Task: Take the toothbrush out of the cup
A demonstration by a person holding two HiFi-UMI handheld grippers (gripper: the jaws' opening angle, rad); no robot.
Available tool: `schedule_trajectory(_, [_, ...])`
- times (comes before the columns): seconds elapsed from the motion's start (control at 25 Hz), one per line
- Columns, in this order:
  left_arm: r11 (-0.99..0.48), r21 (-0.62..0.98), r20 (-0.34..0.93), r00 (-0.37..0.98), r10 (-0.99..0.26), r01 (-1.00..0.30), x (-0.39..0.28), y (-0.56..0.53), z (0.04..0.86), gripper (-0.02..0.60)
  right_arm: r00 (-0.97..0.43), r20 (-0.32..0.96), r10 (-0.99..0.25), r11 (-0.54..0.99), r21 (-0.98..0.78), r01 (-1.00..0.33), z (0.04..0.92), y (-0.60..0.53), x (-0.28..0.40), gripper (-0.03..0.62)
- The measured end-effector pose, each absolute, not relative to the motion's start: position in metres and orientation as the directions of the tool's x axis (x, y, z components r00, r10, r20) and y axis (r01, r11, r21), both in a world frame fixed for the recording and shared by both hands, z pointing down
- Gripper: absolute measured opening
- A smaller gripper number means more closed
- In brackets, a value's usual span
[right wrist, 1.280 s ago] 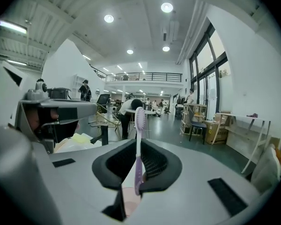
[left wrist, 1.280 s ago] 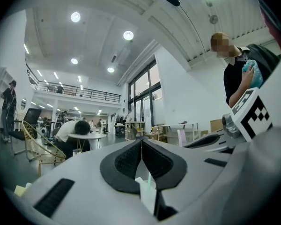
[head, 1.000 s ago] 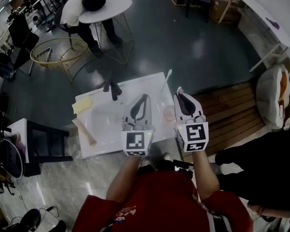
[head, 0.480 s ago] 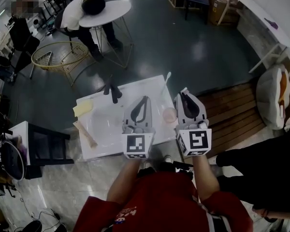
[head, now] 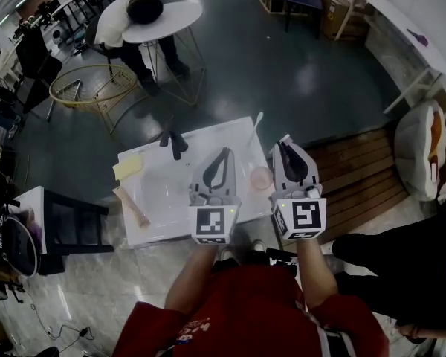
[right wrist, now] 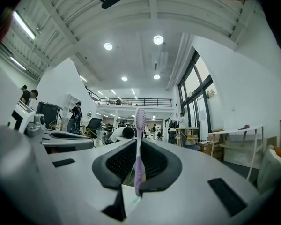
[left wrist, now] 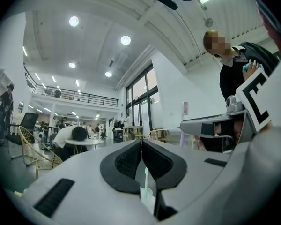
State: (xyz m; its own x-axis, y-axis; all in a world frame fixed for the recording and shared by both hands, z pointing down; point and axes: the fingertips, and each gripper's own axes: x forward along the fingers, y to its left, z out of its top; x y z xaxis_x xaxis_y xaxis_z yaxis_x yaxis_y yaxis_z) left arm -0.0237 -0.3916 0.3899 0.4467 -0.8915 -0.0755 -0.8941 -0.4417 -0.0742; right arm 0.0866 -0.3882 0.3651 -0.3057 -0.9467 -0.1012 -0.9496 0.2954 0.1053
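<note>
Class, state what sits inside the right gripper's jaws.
A purple toothbrush, upright, with its bristles above the right gripper. The gripper's body covers what lies beneath it.

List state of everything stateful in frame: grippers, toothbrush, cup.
right gripper: shut on the toothbrush
toothbrush: upright between the jaws, bristle head above the jaw tips
left gripper: shut, tips touching, gripping nothing
cup: upright on the white table, between the two grippers in the head view; contents can't be told
</note>
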Motion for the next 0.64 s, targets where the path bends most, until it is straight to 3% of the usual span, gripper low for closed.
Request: schedule_trajectory(0.64, [-0.454, -0.077, -0.078, 0.459, -0.885, -0.888, -0.0136, -0.3926, 0.3889, 0.035, -0.309, -0.089, -0.947, 0.301, 0.093, -0.949, 0.3703, -0.39, 0.0904, 0.052])
